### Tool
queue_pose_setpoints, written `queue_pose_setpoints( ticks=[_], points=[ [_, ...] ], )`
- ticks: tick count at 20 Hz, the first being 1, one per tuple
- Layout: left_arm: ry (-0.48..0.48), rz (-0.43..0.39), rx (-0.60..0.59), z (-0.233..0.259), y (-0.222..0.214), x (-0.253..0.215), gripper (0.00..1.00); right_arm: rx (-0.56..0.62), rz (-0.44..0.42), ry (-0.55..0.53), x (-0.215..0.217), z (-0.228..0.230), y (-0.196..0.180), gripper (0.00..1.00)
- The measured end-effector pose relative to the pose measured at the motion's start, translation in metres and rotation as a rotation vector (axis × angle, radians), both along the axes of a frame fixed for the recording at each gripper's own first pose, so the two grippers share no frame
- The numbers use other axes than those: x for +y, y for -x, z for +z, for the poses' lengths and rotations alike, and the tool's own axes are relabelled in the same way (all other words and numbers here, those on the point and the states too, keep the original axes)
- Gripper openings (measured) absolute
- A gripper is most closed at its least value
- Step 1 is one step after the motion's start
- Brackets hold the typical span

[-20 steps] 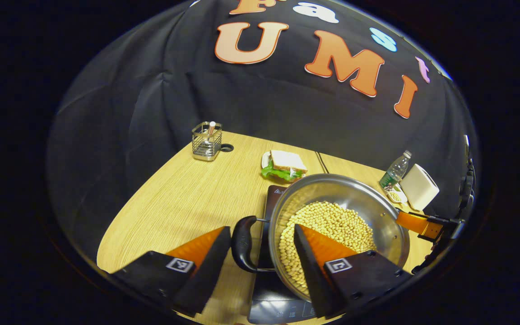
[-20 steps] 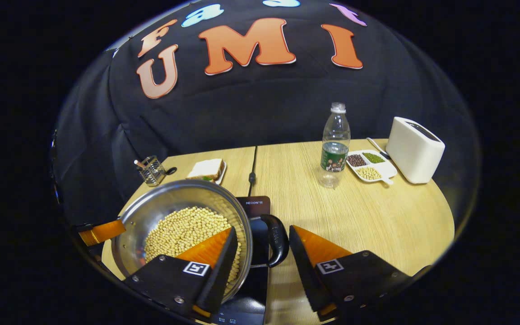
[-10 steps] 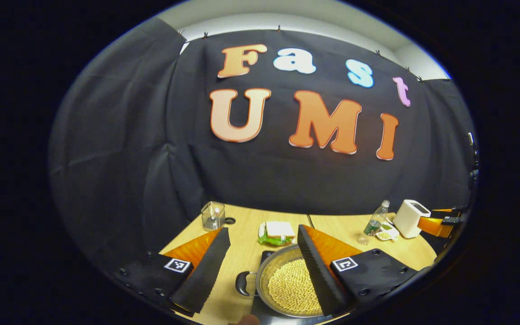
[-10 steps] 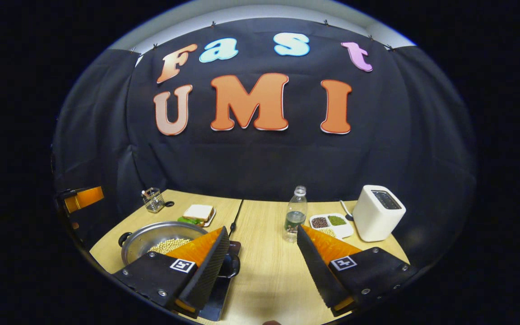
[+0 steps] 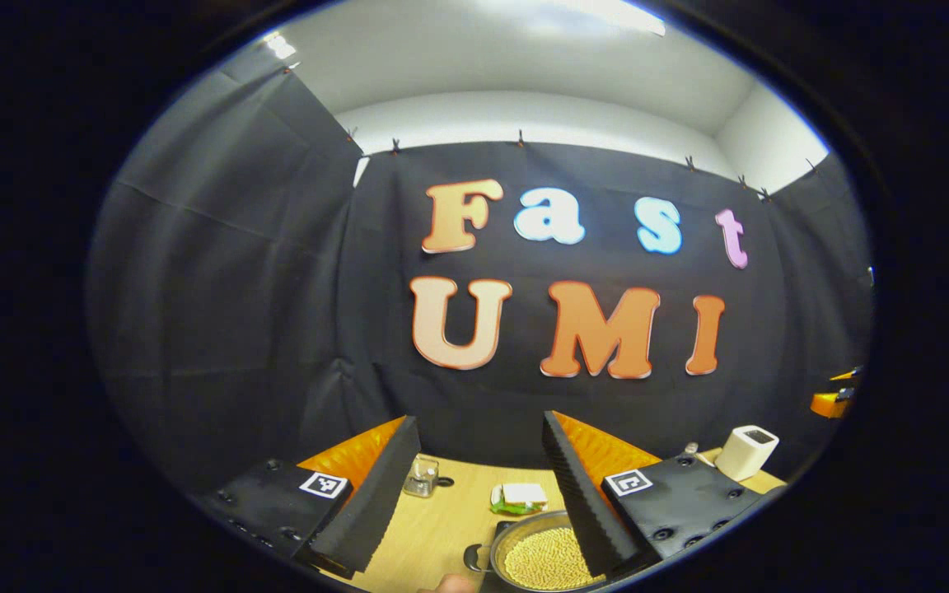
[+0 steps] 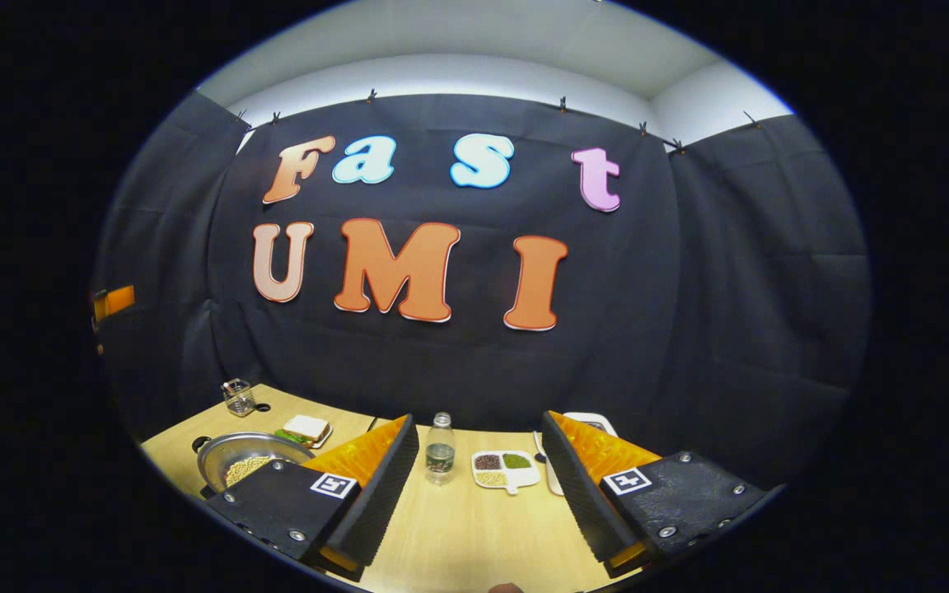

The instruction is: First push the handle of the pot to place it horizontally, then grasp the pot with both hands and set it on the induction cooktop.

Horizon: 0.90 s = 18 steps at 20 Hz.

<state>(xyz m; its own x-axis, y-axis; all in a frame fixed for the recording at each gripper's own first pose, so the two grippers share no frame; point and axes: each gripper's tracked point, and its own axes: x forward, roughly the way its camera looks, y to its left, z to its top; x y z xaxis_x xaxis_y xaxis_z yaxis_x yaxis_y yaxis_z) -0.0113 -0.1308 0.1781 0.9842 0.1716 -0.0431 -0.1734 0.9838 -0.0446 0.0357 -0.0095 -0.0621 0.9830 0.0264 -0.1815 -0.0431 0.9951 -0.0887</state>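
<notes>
While both tongs (image 5: 474,478) (image 6: 479,478) gape empty, steel pot (image 5: 544,560) brimful of pale beans.

On the desk (image 6: 474,527) stand a water bottle (image 6: 440,449), a divided dish of beans (image 6: 504,469), a sandwich (image 6: 305,428), a wire holder (image 6: 237,397) and a white toaster (image 5: 746,451).

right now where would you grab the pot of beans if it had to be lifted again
Take the pot by its two side handles, one gripper per handle. The near-left black loop handle sticks out level from the rim, so the left gripper could come in from that side, jaws above and below the loop. The beans fill the bowl, so gripping the rim seems less steady.
</notes>
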Motion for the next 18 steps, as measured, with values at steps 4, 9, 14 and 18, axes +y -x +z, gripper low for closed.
queue_pose_setpoints(
  ticks=[4, 9, 14, 18],
  points=[
    [-0.024, 0.066, -0.078, 0.034, 0.033, 0.023, 0.99, -0.044, -0.043, -0.014, -0.045, 0.025, 0.022, 0.93],
    [-0.041, 0.075, -0.086, 0.044, 0.042, 0.019, 0.98, -0.073, -0.079, -0.025, -0.072, 0.033, 0.037, 0.93],
    [-0.011, 0.011, -0.039, 0.033, 0.034, -0.006, 0.98, -0.068, -0.083, -0.042, -0.082, 0.024, 0.039, 0.93],
    [-0.021, 0.021, -0.031, 0.033, 0.033, -0.004, 0.99, -0.065, -0.074, -0.045, -0.083, 0.020, 0.040, 0.94]
  ],
)
